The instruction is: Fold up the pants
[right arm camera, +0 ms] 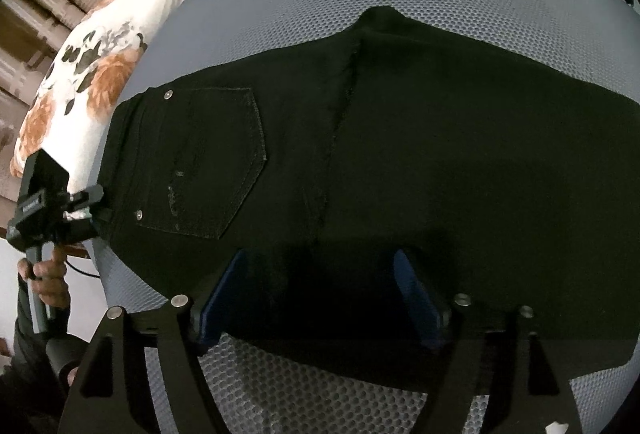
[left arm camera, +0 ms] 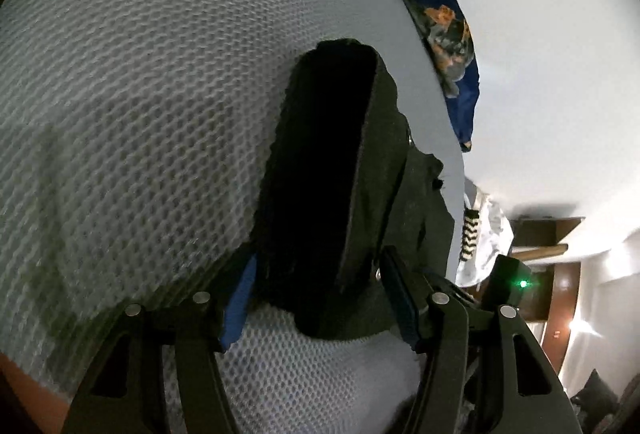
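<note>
right now the black pants (right arm camera: 400, 138) lie flat across the grey mesh mattress (right arm camera: 320, 386), waistband toward nine o'clock beside a floral pillow (right arm camera: 92, 74). the right gripper (right arm camera: 320, 298) hangs over the near edge, its jaws spread wide and gripping nothing. the left gripper (left arm camera: 316, 298) stands half open around a raised fold of the waistband; whether its pads press it i cannot tell.

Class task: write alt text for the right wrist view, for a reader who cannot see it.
Black pants lie flat on a grey mesh mattress, back pocket up. The right gripper hangs open over their near edge; the left gripper is at the waistband, beside a floral pillow.
</note>
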